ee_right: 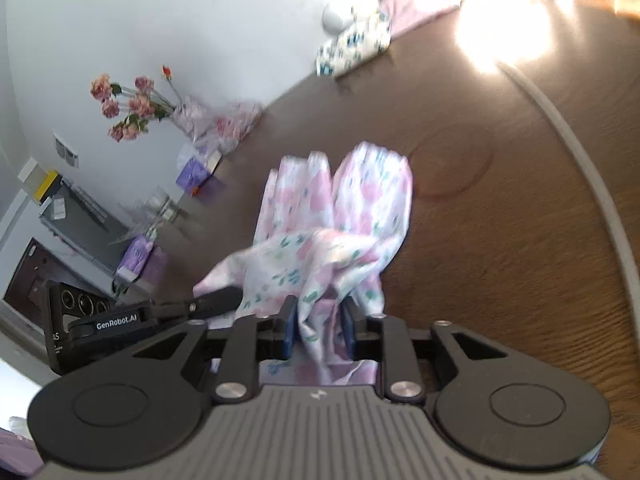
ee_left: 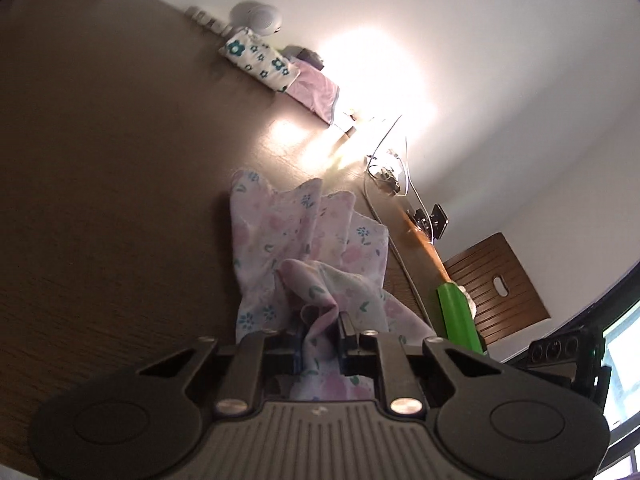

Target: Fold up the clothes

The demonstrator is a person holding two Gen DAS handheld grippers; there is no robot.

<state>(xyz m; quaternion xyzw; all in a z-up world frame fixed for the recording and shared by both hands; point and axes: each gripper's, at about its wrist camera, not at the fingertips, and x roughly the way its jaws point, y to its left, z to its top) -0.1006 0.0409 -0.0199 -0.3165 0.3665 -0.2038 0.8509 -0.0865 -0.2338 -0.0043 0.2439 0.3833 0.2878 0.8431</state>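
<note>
Floral garment [ee_left: 304, 240]: pale cloth with pink and blue flower print, bunched and draped on the brown worktop [ee_left: 100, 180], running straight away from both cameras. Long axis lies along each hand-held gripper's pointing line, near end gathered in the jaws, far end resting on the worktop in 2 loose lobes. Left hand-held gripper [ee_left: 320, 336]: jaws narrow, a fold of cloth pinched between them. Right hand-held gripper [ee_right: 320, 324]: jaws also narrow, blue pads pressing a gathered strip of the same cloth. Both grips sit at the near edge; in the right wrist view the left hand-held gripper's body shows just beside, at lower left, so the 2 holds are close together along 1 edge. Neither hand is clearly nearer to the far end; both are about equally placed. Judgement: next move likely calls for drawing the 2 holds apart sideways to spread the near edge, or carrying it forward over the far end. Risk: bunched layers may be caught together, giving an uneven fold. Folded items [ee_left: 276, 68] lie well apart at the worktop's far edge.
</note>
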